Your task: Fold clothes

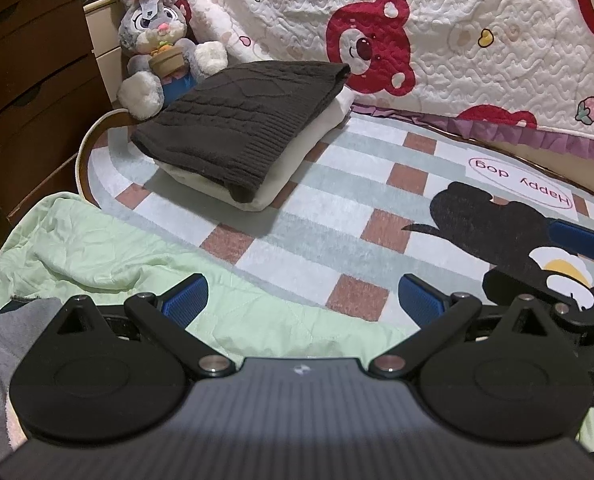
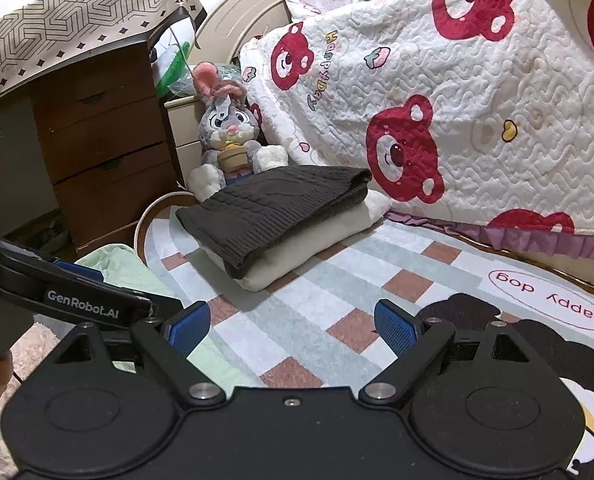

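A folded dark brown knit sweater (image 1: 237,120) lies on top of a folded cream garment (image 1: 297,156) on the checked rug (image 1: 337,216); the stack also shows in the right wrist view (image 2: 273,208). A crumpled light green garment (image 1: 109,248) lies on the rug at the near left, under my left gripper (image 1: 303,300), which is open and empty. My right gripper (image 2: 293,328) is open and empty above the rug, near the green garment's edge (image 2: 117,268). Its blue fingertip shows at the right in the left wrist view (image 1: 581,240).
A grey plush rabbit (image 1: 157,40) sits behind the stack. A brown drawer chest (image 2: 105,152) stands at the left. A bed with a white quilt with red bears (image 2: 457,112) borders the rug at the back and right. The left gripper's arm (image 2: 81,304) crosses the right view's left side.
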